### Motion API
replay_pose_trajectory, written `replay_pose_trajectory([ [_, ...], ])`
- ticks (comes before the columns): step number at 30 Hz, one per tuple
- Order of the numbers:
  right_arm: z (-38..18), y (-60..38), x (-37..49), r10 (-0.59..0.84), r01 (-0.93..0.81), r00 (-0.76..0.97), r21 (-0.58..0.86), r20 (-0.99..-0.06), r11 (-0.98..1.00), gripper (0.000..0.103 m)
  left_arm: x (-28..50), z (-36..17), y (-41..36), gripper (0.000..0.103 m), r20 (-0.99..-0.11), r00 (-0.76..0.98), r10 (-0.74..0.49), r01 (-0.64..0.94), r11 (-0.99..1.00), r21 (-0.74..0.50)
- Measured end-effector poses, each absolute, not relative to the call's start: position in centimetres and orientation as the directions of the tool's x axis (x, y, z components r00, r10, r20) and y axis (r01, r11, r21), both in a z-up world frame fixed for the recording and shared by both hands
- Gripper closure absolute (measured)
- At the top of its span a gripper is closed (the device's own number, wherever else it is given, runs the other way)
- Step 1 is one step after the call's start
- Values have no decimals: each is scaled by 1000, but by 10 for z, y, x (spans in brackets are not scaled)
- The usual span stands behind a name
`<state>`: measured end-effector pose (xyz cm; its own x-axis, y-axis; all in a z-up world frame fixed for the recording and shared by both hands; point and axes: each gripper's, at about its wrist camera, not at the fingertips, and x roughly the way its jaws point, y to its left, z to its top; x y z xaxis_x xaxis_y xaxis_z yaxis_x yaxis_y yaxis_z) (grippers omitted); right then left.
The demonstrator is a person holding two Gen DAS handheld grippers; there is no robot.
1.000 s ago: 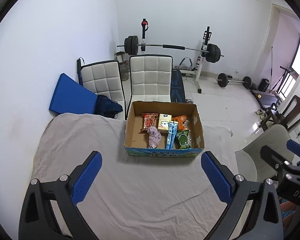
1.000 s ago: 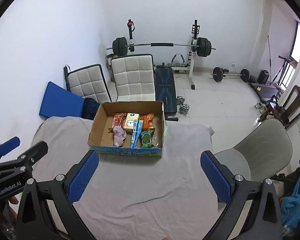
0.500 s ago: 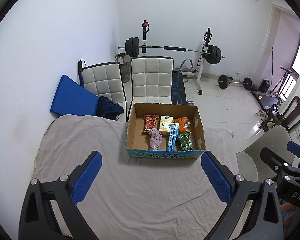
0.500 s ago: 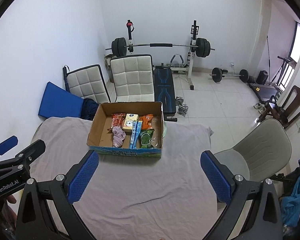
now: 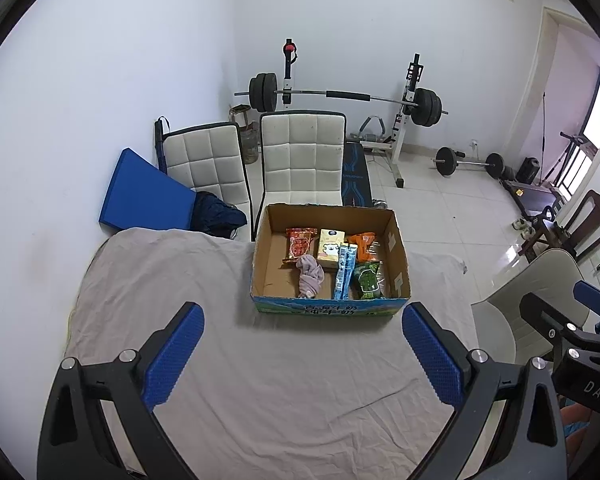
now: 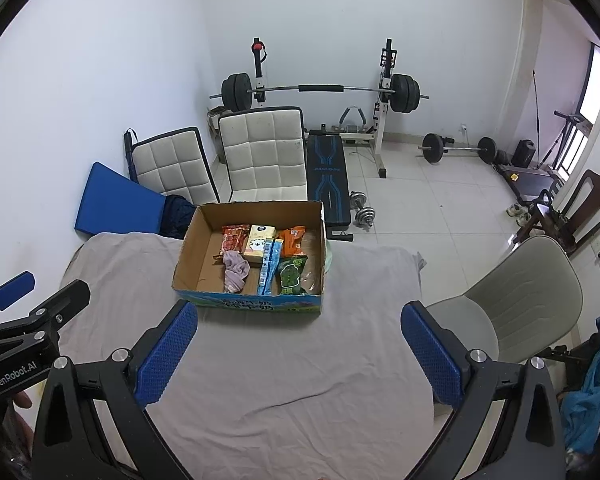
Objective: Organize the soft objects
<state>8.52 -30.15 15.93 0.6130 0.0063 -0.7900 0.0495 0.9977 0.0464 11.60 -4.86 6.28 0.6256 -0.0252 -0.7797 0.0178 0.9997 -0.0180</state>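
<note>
Both tools hang above the grey cloth-covered surface (image 5: 228, 360), fingers spread wide and holding nothing: the left hand-held gripper (image 5: 302, 354) and the right hand-held gripper (image 6: 300, 354). Straight ahead of both, well beyond the fingertips, sits the open brown cardboard box with a blue printed front (image 5: 398, 240). Inside it lie a crumpled pink cloth (image 5: 310, 276), a red snack packet (image 5: 299, 243), a pale yellow carton (image 5: 330, 245), an orange packet (image 5: 363, 244), a long blue sachet (image 5: 344, 272) and a green packet (image 5: 367, 279), packed close together towards the box's right half; the left part of its floor is bare cardboard.

Everything soft already lies in the box and the cloth in front of it carries nothing, which fits either a finished gathering or a box waiting to be sorted out, so no move is certain. Any reach in should, I judge, come from above to clear the near wall. The pink cloth will bunch, so pinching a thick fold holds better than an edge. The packets likely crinkle and slide, so grip them across the body, lightly, with the other gripper steadying the box.
</note>
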Motion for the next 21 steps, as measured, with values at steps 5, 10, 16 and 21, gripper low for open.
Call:
replay_pose_trajectory([
  [5, 159, -302, 85, 2, 51, 616, 43, -788, 998, 0, 115, 60, -49, 1, -778, 628, -22, 16, 1000, -16],
  [10, 156, -302, 85, -1, 56, 616, 43, -787, 998, 0, 116, 60, -49, 1, -778, 628, -23, 18, 1000, -15],
  [16, 156, -304, 85, -3, 63, 614, 46, -790, 997, 0, 115, 59, -50, 1, -778, 628, -22, 16, 1000, -16],
  [21, 156, -305, 85, -6, 66, 614, 43, -789, 997, 0, 115, 59, -49, 1, -778, 628, -22, 15, 1000, -17],
])
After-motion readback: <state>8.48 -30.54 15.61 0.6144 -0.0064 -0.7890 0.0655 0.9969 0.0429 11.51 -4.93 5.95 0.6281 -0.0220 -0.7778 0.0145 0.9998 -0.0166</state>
